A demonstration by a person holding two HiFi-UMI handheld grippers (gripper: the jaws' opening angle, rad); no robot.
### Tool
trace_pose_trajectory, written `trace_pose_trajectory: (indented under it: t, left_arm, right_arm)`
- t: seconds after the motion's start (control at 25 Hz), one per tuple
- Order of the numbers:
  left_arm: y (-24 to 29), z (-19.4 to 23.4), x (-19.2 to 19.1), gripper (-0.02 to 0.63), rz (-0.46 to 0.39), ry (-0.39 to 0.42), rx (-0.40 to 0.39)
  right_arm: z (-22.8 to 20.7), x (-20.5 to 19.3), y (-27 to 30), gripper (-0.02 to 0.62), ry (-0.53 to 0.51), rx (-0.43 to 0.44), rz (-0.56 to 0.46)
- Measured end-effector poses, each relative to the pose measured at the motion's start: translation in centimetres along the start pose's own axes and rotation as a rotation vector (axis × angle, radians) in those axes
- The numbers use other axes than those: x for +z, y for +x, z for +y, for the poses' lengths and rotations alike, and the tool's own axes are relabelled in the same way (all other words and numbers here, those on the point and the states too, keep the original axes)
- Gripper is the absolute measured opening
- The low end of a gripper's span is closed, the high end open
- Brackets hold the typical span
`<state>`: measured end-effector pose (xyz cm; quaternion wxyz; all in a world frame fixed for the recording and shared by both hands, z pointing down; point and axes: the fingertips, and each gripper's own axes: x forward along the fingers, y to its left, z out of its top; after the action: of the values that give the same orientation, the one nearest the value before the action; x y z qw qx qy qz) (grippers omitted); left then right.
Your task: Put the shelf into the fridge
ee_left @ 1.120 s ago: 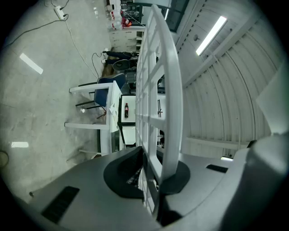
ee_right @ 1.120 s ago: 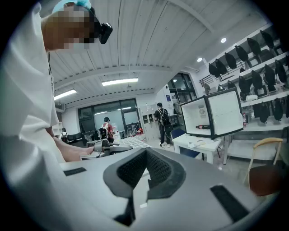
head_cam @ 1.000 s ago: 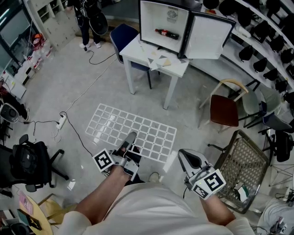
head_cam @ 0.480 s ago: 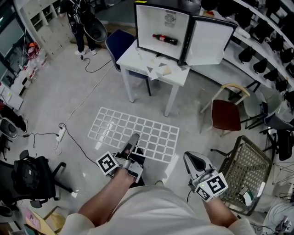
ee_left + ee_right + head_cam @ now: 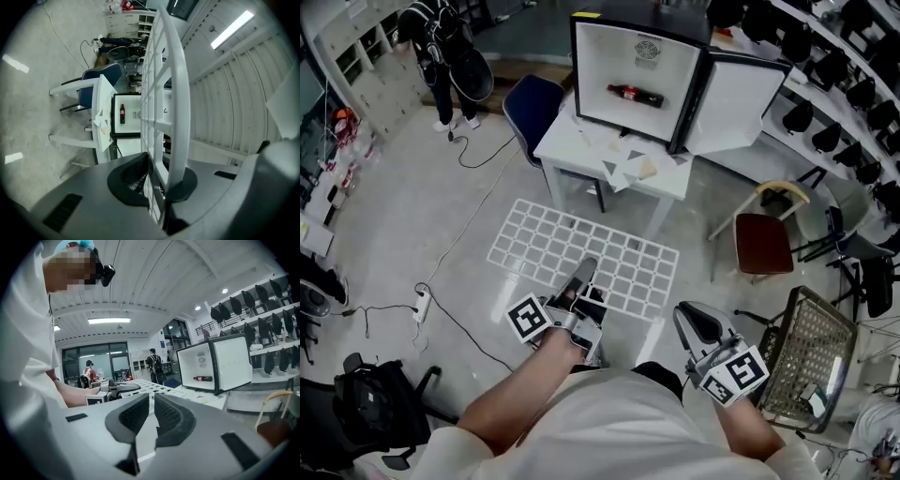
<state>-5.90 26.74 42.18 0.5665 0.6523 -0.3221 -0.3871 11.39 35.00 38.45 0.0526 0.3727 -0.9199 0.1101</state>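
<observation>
Shelf (image 5: 581, 259) flat, long axis L-R

**White table and grey floor**

A white table (image 5: 567, 141) stands on the grey floor (image 5: 422, 216). On its top sit an open fridge (image 5: 642, 70) and, just in front of it, loose papers (image 5: 628, 167). A blue chair (image 5: 534, 98) stands beside the table on the floor. Farther off are a wooden chair (image 5: 759, 234), a wire basket (image 5: 811, 352), a power strip (image 5: 420, 305) and its trailing cable (image 5: 478, 197).
</observation>
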Motion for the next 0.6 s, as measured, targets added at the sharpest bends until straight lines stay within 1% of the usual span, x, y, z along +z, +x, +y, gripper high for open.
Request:
trace_pose_trajectory:
  t: [0.12,0.28,0.44,0.6]
  left_arm:
    - [2.3,0.4,2.6,0.038,0.017,-0.005,-0.002]
    - [5.0,1.1,4.9,0.038,0.011,-0.021,-0.003]
    - [8.6,1.7,6.8,0.038,0.003,-0.018,-0.004]
    - [13.0,2.0,8.5,0.038,-0.004,-0.021,-0.008]
  right_arm:
    - [-0.2,0.9,2.3,0.034,0.014,-0.025,-0.016]
    - [-0.7,1.2,4.1,0.029,0.005,-0.026,0.007]
    - [-3.4,1.5,5.8,0.028,0.028,-0.038,0.016]
    - [-7.0,2.3,8.1,0.026,0.026,-0.023,0.028]
